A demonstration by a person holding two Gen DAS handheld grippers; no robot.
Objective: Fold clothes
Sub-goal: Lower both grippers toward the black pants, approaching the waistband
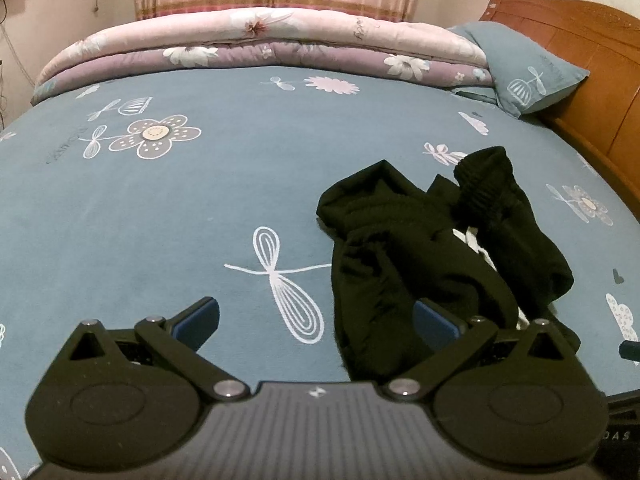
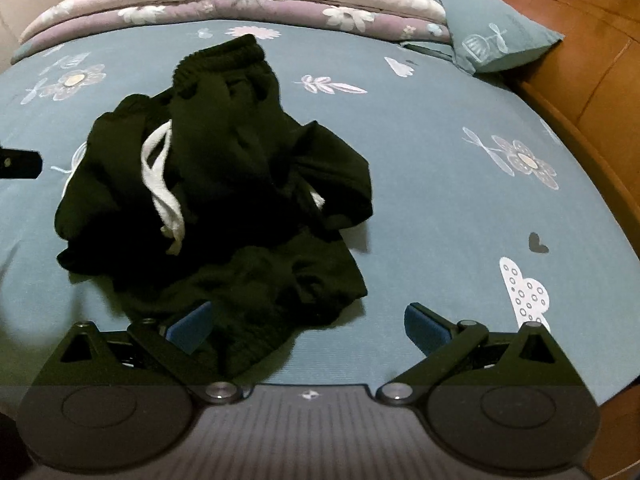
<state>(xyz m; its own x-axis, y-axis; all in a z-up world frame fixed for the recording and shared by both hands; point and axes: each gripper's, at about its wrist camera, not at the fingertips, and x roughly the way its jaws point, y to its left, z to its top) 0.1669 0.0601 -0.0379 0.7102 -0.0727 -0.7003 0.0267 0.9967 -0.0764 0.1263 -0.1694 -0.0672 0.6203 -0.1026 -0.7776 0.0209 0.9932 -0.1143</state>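
Our black pants [image 2: 216,184] lie in a heap on the bed [image 2: 440,208], near its front edge. Both our tongs hang wide apart, gripping nothing. The heap sits right of the left tongs [image 1: 316,322], but straight ahead of the right tongs [image 2: 308,322], which look nearer.

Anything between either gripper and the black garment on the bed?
Nothing visible. The black garment lies crumpled on the blue bedsheet, with its near edge reaching up to both open grippers: the left gripper and the right gripper. The folded quilt and pillow sit far behind.
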